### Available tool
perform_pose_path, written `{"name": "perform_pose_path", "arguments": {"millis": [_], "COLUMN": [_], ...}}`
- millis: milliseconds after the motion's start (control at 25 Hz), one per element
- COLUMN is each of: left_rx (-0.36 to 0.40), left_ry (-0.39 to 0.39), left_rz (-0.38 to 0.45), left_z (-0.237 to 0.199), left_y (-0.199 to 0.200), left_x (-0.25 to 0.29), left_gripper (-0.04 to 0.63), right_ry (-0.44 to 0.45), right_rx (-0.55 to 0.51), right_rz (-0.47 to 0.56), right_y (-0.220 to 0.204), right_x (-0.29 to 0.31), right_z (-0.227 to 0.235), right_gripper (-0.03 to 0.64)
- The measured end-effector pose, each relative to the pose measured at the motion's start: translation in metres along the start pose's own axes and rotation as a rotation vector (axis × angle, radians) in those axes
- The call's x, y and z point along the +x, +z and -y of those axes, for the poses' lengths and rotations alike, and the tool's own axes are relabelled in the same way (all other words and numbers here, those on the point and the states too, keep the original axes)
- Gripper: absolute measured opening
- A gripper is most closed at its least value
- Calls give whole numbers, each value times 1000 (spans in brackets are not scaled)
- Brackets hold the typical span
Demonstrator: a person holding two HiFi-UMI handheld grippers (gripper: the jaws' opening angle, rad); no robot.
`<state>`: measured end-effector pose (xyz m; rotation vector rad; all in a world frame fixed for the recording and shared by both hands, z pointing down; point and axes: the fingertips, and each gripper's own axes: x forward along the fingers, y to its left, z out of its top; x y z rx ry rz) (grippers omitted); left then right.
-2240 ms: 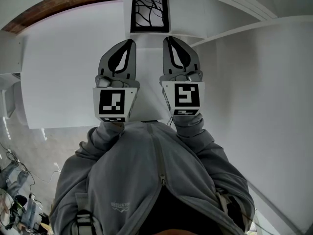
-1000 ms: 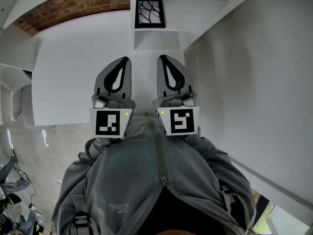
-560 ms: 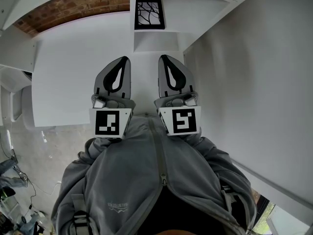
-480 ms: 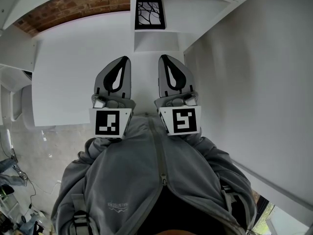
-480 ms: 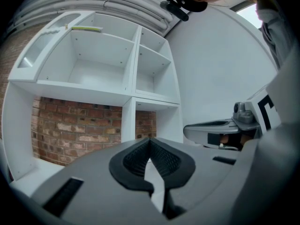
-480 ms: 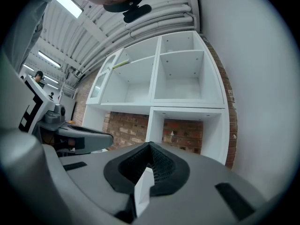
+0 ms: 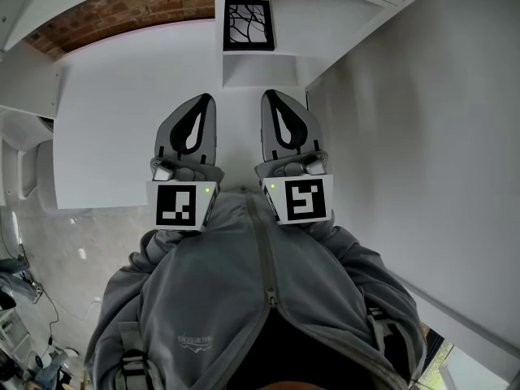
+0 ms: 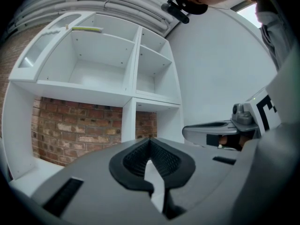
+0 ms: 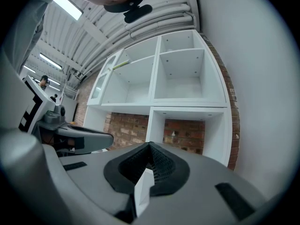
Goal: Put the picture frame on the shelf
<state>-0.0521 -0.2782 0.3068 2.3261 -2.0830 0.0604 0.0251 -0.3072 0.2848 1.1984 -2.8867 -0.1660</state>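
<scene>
Both left tongs (image 7: 209, 98) and right tongs (image 7: 268, 94) now farther from picture frame (image 7: 249, 25)

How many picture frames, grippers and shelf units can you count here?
Black square picture frame: 1
Grey plastic grippers (left gripper, right gripper): 2
White wooden shelf unit: 1
Total: 4

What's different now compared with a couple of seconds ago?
The left gripper and the right gripper drew back from the picture frame toward the person's body. Nothing was taken or let go: both stay shut and empty. The picture frame stands unmoved on the shelf, and over the last second nothing visibly shifted.
</scene>
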Motion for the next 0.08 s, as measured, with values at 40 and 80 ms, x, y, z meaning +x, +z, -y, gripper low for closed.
{"name": "perform_pose_path", "arguments": {"millis": [40, 80], "left_rx": [3, 4], "left_ry": [0, 0], "left_rz": [-4, -6], "left_z": [0, 1], "left_y": [-1, -3], "left_x": [1, 1], "left_gripper": [8, 8], "right_ry": [1, 2], "right_rx": [6, 10], "right_rz": [1, 1], "right_y": [0, -1], "right_x": [0, 0], "right_z": [0, 0], "right_gripper": [26, 26]}}
